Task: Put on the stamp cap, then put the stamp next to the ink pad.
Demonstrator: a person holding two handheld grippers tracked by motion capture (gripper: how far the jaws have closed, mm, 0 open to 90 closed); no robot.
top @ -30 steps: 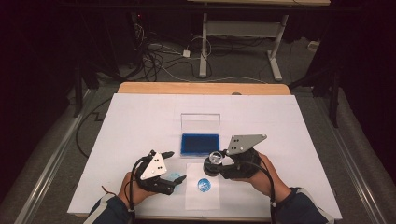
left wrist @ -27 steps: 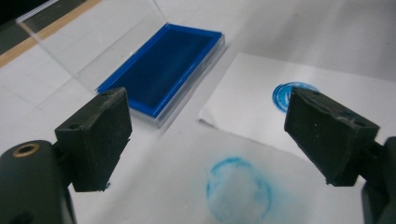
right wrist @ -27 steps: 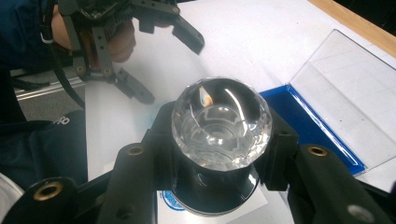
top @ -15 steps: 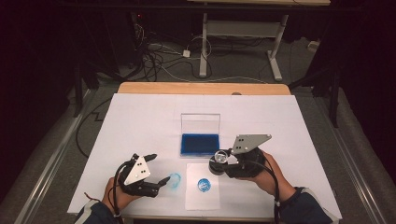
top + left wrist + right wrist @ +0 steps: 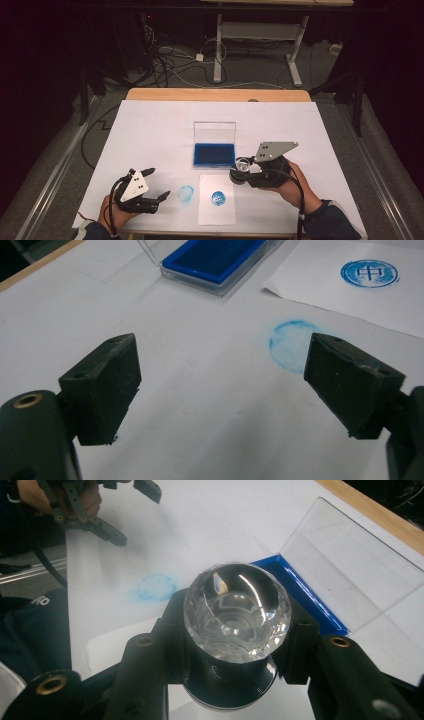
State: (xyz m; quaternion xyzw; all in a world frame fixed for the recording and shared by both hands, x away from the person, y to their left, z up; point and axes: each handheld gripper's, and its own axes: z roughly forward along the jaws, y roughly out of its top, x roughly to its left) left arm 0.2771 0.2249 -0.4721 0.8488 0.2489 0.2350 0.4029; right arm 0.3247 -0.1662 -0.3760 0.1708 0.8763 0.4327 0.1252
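1. Left gripper (image 5: 150,189) is sitting low near the table's (image 5: 150,130) near edge, jaws spread wide and holding nothing. In the left gripper view the two black pads are standing well apart over bare white surface.

2. Smudge (image 5: 186,193), a faint blue ring, is lying just ahead of the left gripper's tips, near its right jaw in the left gripper view (image 5: 292,344). It is looking like a stray print on the table cover, not on the paper.

3. Paper (image 5: 217,212) is lying beyond the smudge, between the two grippers. A clean round blue print (image 5: 218,197) is already sitting on it, so the stamping step is looking done at least once. In the left gripper view the print (image 5: 369,273) is showing a character inside a ring.

4. Ink pad (image 5: 214,154), blue, in a clear case with the lid (image 5: 215,134) standing up, is resting ahead of the paper, just left of the right gripper.

5. Right gripper (image 5: 243,172) is clamping the stamp (image 5: 244,164), jaws closed on its dark body below the faceted clear knob (image 5: 231,611). Stamp is being held just beside the pad's right corner, raised off the paper as far as I can judge.

6. Left to do, my guess: re-inking or setting the stamp down; cannot tell which.
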